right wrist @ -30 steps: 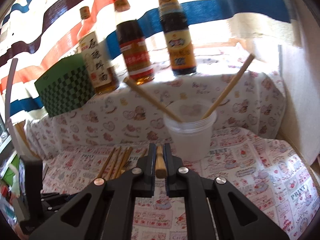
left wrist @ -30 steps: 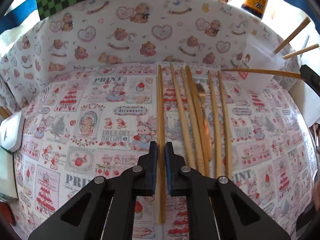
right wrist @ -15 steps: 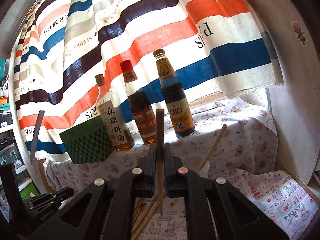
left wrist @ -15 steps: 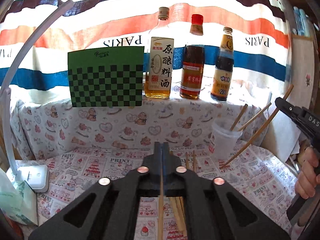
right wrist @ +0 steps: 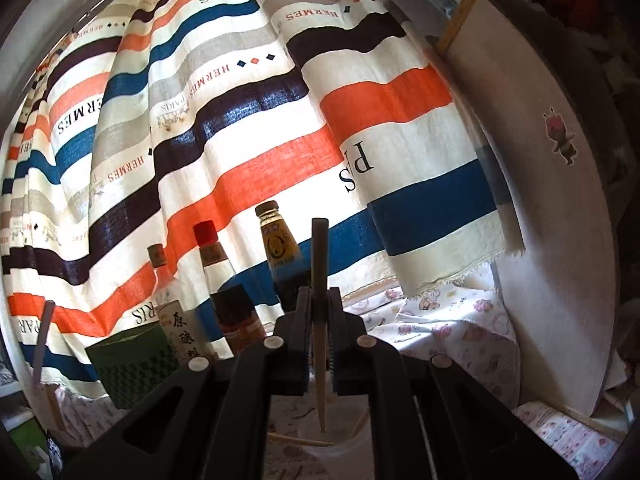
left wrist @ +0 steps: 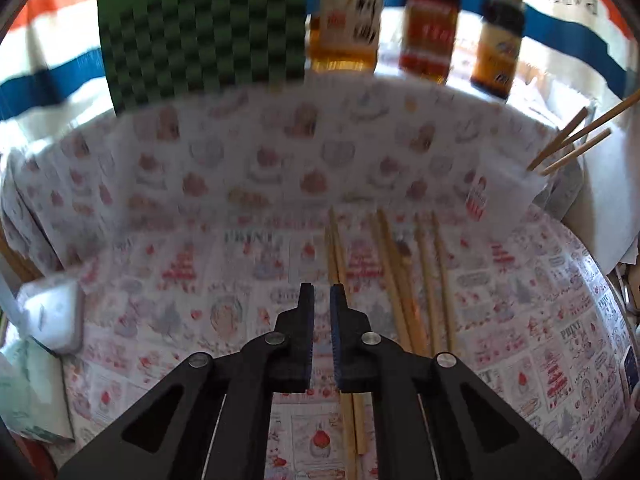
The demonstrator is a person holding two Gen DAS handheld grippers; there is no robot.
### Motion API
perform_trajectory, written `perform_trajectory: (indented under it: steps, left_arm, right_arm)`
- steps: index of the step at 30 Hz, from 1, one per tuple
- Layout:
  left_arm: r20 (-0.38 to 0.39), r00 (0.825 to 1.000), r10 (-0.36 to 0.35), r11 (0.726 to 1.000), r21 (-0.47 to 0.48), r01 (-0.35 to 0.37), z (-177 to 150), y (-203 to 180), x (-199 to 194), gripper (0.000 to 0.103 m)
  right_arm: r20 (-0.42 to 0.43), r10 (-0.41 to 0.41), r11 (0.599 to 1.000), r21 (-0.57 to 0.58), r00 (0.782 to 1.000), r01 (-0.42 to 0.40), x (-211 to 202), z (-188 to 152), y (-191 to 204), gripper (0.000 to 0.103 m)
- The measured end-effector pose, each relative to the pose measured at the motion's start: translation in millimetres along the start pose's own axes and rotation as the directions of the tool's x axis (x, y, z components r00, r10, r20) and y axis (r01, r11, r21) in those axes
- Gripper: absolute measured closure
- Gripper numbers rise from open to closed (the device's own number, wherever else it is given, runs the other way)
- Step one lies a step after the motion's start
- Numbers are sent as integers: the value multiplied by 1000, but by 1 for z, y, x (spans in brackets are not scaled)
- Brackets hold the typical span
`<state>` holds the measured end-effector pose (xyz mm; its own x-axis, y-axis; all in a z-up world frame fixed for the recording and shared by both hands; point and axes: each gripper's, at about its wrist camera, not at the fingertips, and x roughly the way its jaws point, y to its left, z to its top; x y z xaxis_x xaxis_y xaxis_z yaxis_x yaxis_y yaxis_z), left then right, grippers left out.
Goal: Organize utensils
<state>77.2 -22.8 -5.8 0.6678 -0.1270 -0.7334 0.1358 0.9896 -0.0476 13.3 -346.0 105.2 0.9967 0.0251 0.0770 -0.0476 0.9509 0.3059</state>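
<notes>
Several wooden chopsticks (left wrist: 400, 280) lie side by side on the printed tablecloth (left wrist: 180, 280). My left gripper (left wrist: 322, 292) hovers over their left end, its jaws opening, with only cloth showing in the narrow gap. One chopstick (left wrist: 352, 420) lies just under its right finger. A clear plastic cup (left wrist: 504, 188) at the far right holds three chopsticks (left wrist: 572, 148). My right gripper (right wrist: 320, 294) is shut on a chopstick (right wrist: 320, 248), which stands upright with its thin tip over the cup (right wrist: 348, 446).
A green checkered box (left wrist: 200, 32) and three sauce bottles (left wrist: 428, 20) stand on the ledge behind the table. A white device (left wrist: 52, 316) sits at the left edge. A striped curtain (right wrist: 240, 140) hangs behind, and a pale wall panel (right wrist: 540, 200) closes the right side.
The left gripper, which held a raised chopstick half a second ago, now points down at the table with nothing in it. The right gripper rose and tilted up, standing its chopstick upright.
</notes>
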Motion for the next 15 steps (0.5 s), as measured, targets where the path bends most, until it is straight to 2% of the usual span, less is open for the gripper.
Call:
perform_trajectory:
  steps: [2,6,8,10,12,15]
  left_arm:
    - [-62,997,-41,999,-9,41,-2,4,15,90]
    - [-125,989,-77,997,2,78,-6,2,30,89]
    - [-151,984,-92,995,10,94,-8,-1,35,88]
    - [-181,982,-60,998,20,65,-11,-5,42,88]
    - [-171,985,-30,999,24,35,-12,-5,41,87]
    - [-174,984,-45,999,3,46,-12,-2,39,87]
  right_arm:
    - [-73,-16,999,-45,997,13,18,-15,5,97]
    - [-165,-34,998,-61,986,25,34,-42,3,97]
    - [-212,-17,998,-64,977,4,39,-47,3,97]
    - [-264,-15,997,-75,964,-5,45,-52,4,97]
    - [-314,-22,997,-76,949,-2,53,-59,3,97]
    - [-382,-7,999,-53,924,-14,62,-67,-1,96]
